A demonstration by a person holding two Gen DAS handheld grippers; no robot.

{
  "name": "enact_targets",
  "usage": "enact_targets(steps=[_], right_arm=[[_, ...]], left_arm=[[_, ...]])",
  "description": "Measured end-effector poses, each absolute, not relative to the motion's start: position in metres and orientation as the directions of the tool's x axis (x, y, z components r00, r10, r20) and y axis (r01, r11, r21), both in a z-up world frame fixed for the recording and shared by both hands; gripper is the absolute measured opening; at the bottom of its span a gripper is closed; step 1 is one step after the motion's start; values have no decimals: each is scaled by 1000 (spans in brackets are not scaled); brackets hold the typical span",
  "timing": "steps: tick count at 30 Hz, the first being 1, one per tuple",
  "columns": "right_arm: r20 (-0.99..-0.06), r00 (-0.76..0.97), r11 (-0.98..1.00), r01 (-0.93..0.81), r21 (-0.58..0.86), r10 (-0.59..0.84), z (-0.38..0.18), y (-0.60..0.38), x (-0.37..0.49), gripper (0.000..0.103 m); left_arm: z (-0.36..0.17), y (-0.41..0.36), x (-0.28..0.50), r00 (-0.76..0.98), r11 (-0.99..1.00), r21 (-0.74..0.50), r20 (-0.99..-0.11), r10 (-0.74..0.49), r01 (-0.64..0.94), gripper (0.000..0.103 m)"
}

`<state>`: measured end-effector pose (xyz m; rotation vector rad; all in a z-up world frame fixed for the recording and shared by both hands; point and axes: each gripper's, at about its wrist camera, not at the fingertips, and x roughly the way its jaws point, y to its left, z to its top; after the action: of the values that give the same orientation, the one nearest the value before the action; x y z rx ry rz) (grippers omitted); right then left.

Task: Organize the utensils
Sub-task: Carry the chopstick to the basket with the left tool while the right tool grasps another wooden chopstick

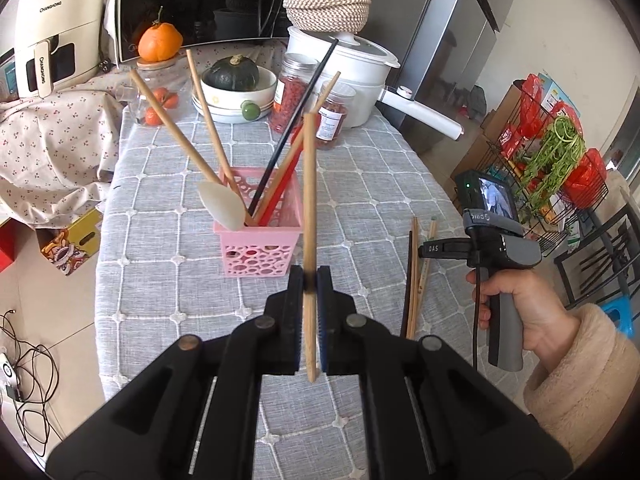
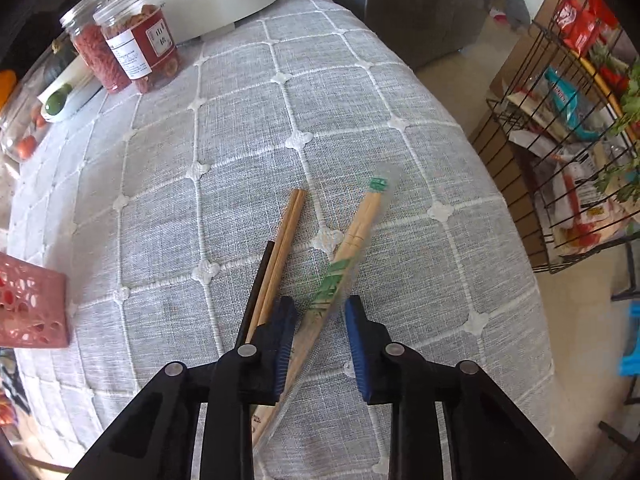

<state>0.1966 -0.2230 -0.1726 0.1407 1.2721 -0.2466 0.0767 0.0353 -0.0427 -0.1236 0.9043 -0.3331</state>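
Now the left claw (image 1: 310, 280) grips a wooden chopstick (image 1: 309, 200); the right claw (image 2: 320, 320) stands open around wrapped chopsticks (image 2: 340, 272).

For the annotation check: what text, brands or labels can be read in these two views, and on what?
"CHANGHONG": front and handle of the cream air fryer.
"DAS": side of the right gripper.
Red-labelled jar: print too blurred.
Wrapped chopsticks: green print unreadable.
Microwave panel: too small.
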Motion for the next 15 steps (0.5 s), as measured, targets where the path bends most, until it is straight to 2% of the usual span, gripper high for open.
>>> enact_targets(steps=[3,5,6,15], right_arm=[[-953,286,965,262,-25,-102,-172,-224,194,17],[-950,301,970,243,-4,-79,-170,-228,192,7],[-951,306,971,239,26,-50,-168,-231,190,5],[-892,441,956,206,208,99,-122,-256,163,5]], left_arm=[[-41,41,77,583,944,-243,-744,-328,221,7],[-39,44,77,590,945,-245,-738,-327,218,7],[-38,45,76,593,945,-244,-736,-326,216,7],[-29,54,71,633,945,-248,-701,-328,215,7]])
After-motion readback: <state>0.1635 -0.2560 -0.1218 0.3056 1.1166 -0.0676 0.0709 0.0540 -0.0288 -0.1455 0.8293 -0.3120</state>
